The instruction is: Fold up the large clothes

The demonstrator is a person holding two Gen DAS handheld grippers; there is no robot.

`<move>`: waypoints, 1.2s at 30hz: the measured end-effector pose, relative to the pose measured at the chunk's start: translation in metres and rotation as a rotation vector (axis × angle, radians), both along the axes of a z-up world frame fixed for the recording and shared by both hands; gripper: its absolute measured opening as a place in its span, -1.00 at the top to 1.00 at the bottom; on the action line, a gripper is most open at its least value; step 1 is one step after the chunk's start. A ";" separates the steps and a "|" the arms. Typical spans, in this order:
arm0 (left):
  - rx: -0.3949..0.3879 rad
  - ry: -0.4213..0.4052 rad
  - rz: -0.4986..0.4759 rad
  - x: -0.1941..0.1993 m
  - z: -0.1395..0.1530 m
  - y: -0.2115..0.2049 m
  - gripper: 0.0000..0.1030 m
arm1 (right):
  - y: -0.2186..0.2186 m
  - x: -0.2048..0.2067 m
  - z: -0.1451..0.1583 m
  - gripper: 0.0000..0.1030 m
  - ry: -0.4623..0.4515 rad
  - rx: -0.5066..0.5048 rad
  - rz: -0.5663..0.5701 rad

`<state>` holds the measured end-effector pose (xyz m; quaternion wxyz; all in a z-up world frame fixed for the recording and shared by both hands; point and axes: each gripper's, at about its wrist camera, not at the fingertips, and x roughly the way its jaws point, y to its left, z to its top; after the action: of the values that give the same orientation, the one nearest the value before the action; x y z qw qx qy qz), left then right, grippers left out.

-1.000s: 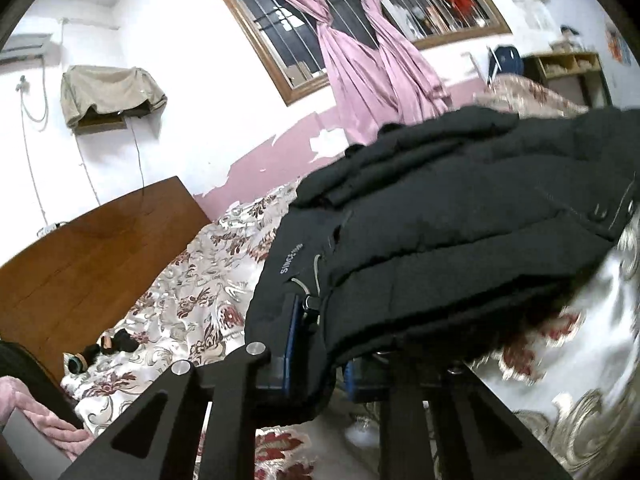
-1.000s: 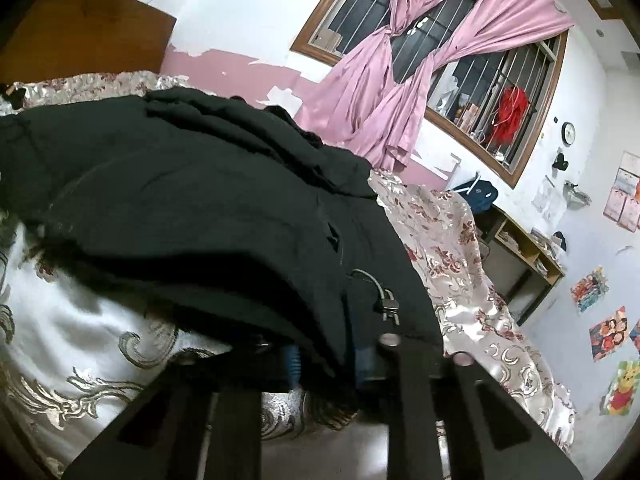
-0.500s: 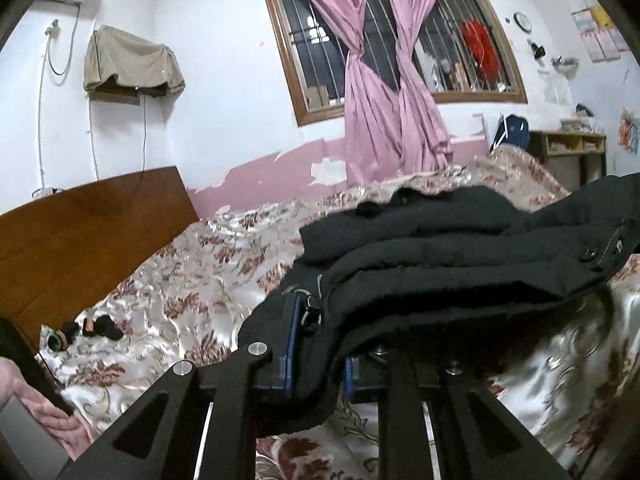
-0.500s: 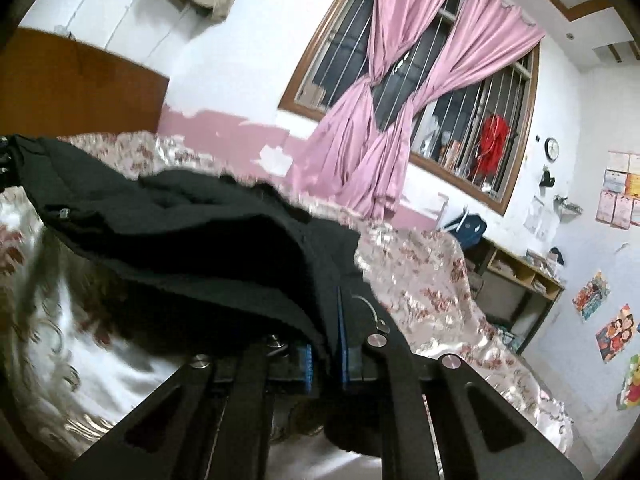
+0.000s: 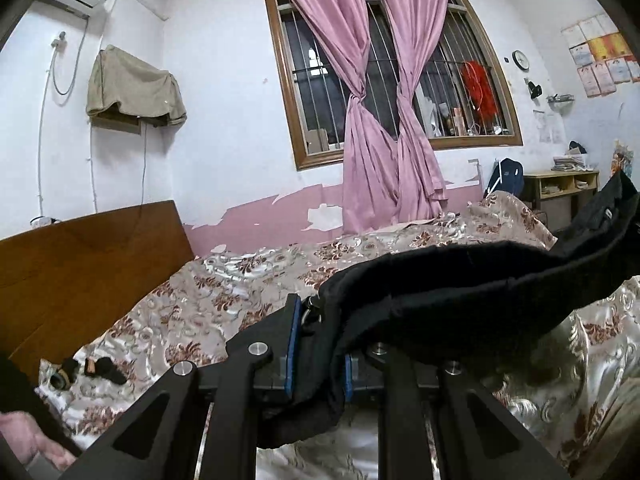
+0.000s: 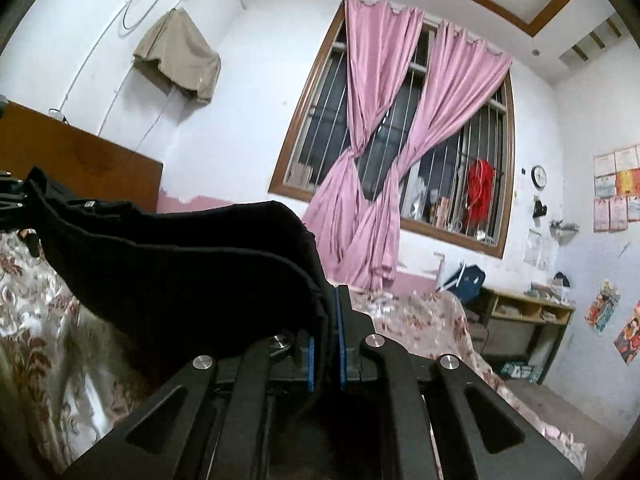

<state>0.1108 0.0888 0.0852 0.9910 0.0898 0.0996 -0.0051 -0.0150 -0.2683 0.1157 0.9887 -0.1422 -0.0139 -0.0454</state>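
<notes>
From the left wrist, the left gripper is clamped on a corner of the black jacket, which stretches off to the right above the floral bedspread. From the right wrist, the right gripper pinches the jacket's other end, the cloth sagging leftward over the bed.

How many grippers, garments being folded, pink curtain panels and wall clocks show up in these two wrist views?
Grippers: 2, the left gripper and the right gripper, each shut on the black jacket.
Garments being folded: 1.
Pink curtain panels: 2.
Wall clocks: 1.
Total: 6.
</notes>
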 end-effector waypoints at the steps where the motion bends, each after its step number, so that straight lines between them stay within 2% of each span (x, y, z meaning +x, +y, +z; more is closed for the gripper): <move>1: -0.003 0.003 -0.006 0.007 0.004 0.001 0.69 | -0.001 0.006 0.004 0.86 -0.004 -0.007 0.001; 11: -0.005 0.045 -0.018 0.109 0.026 -0.002 0.69 | 0.001 0.098 0.034 0.87 0.013 -0.014 0.007; 17: -0.018 0.101 -0.010 0.178 0.028 -0.005 0.70 | 0.002 0.168 0.040 0.87 0.050 -0.044 -0.003; 21: -0.001 0.143 0.001 0.224 0.021 -0.010 0.70 | 0.001 0.223 0.042 0.87 0.093 -0.051 -0.003; 30: 0.041 0.214 0.031 0.308 -0.008 -0.028 0.71 | -0.002 0.340 0.024 0.87 0.185 -0.085 -0.015; 36: 0.056 0.255 0.043 0.355 -0.029 -0.041 0.71 | -0.003 0.396 -0.001 0.87 0.242 -0.084 -0.045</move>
<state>0.4660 0.0473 0.0566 0.9672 0.1138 0.2269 0.0075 0.3814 -0.2710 0.1150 0.9751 -0.1881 0.1070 -0.0493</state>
